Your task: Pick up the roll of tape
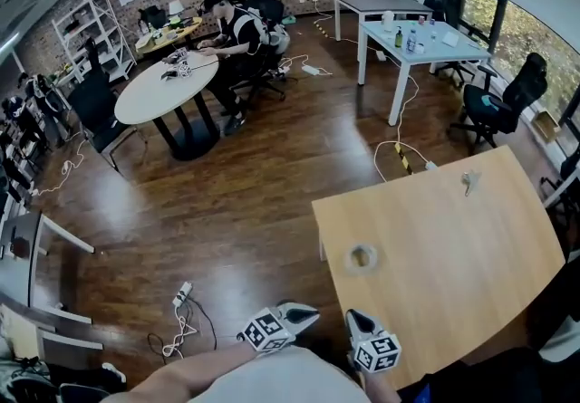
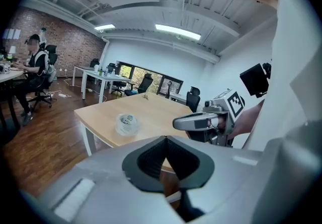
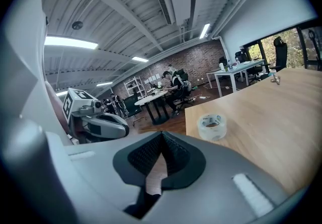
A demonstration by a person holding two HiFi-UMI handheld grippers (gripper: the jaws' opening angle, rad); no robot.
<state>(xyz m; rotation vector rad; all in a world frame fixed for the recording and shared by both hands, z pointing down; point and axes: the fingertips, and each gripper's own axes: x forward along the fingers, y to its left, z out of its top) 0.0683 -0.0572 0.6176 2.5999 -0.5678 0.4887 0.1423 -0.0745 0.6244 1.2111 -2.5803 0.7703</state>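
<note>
The roll of clear tape [image 1: 362, 257] lies flat on the light wooden table [image 1: 471, 256], near its left edge. Both grippers hang low in the head view, short of the table's near-left corner. My left gripper [image 1: 311, 311] is over the floor and my right gripper [image 1: 352, 314] is just by the table edge. The left gripper view shows its jaws [image 2: 165, 137] shut and empty, with the tape [image 2: 126, 123] ahead to the left and the right gripper [image 2: 201, 122] alongside. In the right gripper view the jaws [image 3: 162, 132] are shut and empty, the tape [image 3: 212, 126] ahead to the right.
A small bunch of keys [image 1: 469, 180] lies at the table's far side. A power strip with cable [image 1: 182, 292] is on the dark wood floor to the left. A person sits at a round white table [image 1: 168, 89] far back; office chairs [image 1: 494, 102] stand at right.
</note>
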